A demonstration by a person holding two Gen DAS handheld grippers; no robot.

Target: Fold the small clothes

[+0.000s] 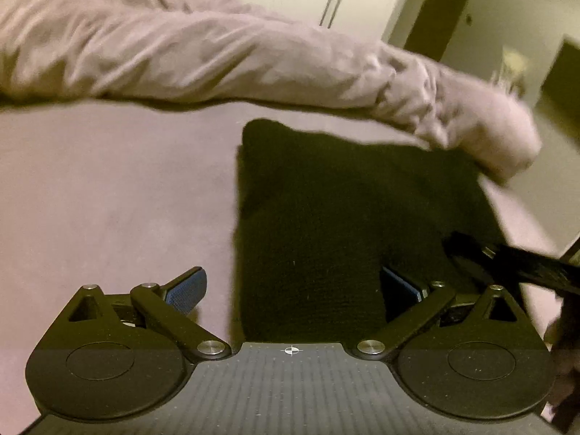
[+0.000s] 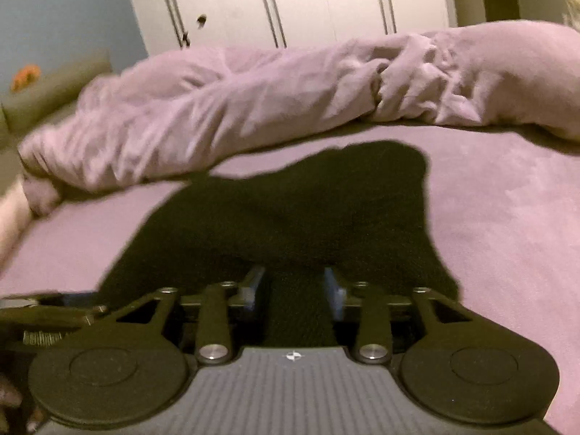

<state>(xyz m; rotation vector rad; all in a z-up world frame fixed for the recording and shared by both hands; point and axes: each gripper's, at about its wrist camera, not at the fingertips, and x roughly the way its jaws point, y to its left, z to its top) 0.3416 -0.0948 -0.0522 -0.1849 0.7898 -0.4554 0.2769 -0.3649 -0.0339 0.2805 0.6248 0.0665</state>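
Observation:
A small black knitted garment (image 1: 344,217) lies flat on the pink bed sheet (image 1: 108,199). My left gripper (image 1: 293,288) hovers over the garment's near left edge with its jaws spread wide. Its left blue pad (image 1: 188,288) is over the sheet and its right pad (image 1: 400,290) over the cloth, and nothing is pinched. In the right wrist view the garment (image 2: 290,210) spreads ahead, one corner reaching back. My right gripper (image 2: 294,288) stands partly open over the near edge, with black cloth between its pads, which do not press on it.
A crumpled pink duvet (image 1: 217,54) (image 2: 235,108) lies in a long roll just behind the garment. White wardrobe doors (image 2: 308,0) stand beyond the bed. The right gripper's tip (image 1: 478,253) shows at the right edge of the left view, and the left gripper (image 2: 47,311) at the left edge of the right view.

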